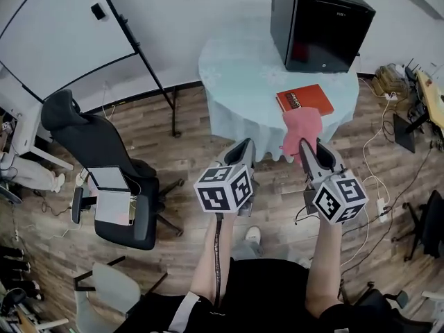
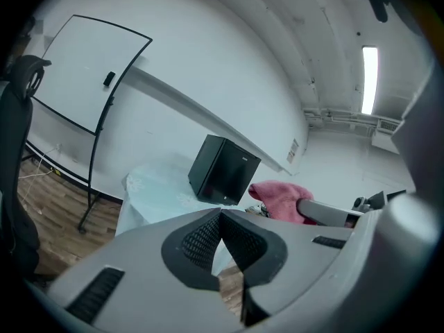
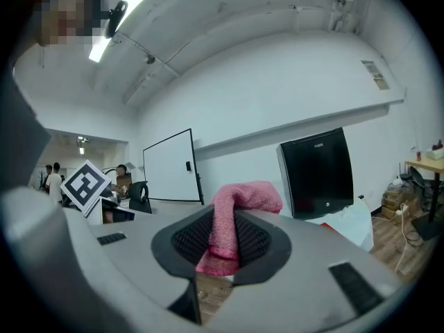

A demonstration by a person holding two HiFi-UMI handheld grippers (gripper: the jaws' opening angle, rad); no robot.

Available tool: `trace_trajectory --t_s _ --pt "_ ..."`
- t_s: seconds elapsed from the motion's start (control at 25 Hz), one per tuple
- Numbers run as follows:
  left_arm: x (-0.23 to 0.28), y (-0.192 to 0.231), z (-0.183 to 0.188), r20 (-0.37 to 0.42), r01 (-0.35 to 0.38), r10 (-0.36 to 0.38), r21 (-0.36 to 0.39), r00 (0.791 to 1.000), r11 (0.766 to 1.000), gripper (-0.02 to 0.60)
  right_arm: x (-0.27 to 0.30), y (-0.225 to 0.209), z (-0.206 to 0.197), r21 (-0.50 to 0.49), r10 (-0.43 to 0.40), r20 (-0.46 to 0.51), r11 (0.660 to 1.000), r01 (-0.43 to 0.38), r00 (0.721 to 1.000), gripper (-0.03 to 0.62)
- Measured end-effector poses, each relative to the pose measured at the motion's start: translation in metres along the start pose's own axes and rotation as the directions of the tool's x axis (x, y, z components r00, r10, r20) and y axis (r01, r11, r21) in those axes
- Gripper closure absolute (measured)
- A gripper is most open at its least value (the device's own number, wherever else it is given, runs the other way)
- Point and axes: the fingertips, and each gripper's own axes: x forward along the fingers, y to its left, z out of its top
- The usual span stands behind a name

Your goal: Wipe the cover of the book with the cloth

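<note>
A red book lies flat on the round table near its front edge, below a black box. A pink cloth hangs from my right gripper, which is shut on it just in front of the table. In the right gripper view the cloth is pinched between the jaw pads and folds over their top. My left gripper is held beside the right one, off the table's front edge, shut with nothing in it. The left gripper view also catches the cloth at the right.
A black box stands at the table's back right. A black office chair is on the wooden floor at the left, with a whiteboard on a stand behind it. Cables and a power strip lie on the floor at the right.
</note>
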Motion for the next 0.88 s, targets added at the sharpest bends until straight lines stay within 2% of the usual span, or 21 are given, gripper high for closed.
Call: trace_trajectory --t_s 0.36,0.68,0.88 --pt "-0.002 0.019 0.037 0.072 0.004 -0.002 -0.020 0.997 1.000 0.568 0.044 0.024 0.019 -0.077 0.072 -0.014 0.994 -0.073 0.997 0.517" --pt "0.012 0.009 0.064 0.135 0.017 -0.014 -0.021 0.991 1.000 0.566 0.062 -0.007 0.045 -0.086 0.064 -0.003 0.994 -0.064 0.998 0.517" --pt "0.030 0.023 0.061 0.136 0.000 0.008 -0.057 0.991 0.998 0.568 0.079 -0.015 0.034 -0.074 0.090 -0.024 0.993 -0.091 0.996 0.517"
